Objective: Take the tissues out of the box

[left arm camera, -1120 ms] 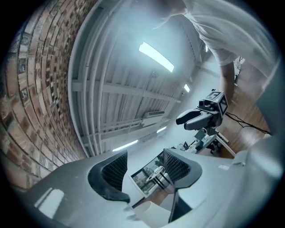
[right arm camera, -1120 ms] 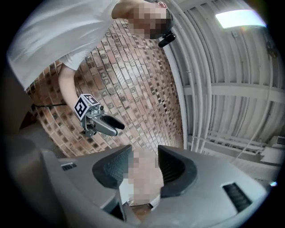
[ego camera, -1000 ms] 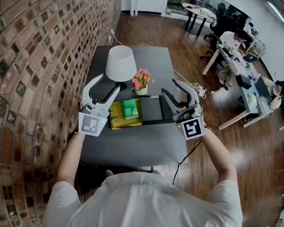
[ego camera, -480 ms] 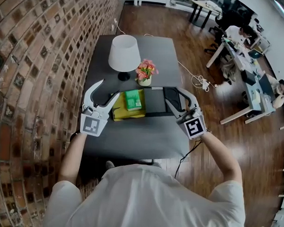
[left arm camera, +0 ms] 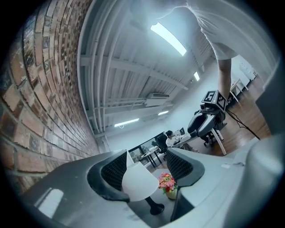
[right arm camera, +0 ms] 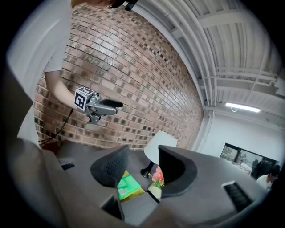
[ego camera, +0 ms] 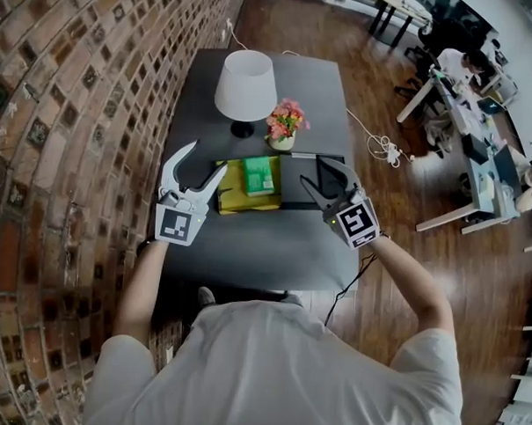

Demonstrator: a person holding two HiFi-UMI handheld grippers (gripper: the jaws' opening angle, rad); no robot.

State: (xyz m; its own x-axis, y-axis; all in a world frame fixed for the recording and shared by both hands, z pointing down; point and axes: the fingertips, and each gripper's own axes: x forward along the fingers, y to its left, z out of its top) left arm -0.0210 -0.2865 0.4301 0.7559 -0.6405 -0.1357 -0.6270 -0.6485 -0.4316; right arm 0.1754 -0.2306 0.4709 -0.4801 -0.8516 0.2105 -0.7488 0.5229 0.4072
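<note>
Left gripper (ego camera: 208, 157) jaws wider apart than before

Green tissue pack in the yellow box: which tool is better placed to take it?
Probably the right tool: its open jaws aim at the green tissue pack, while the left tool points at the white lamp.

A green tissue pack (ego camera: 260, 174) lies flat on a yellow sheet (ego camera: 234, 193), touching the dark box (ego camera: 299, 182) beside it

Head view steeply above table (ego camera: 256, 244); gripper views low, toward the shared lamp (ego camera: 246, 86).
</note>
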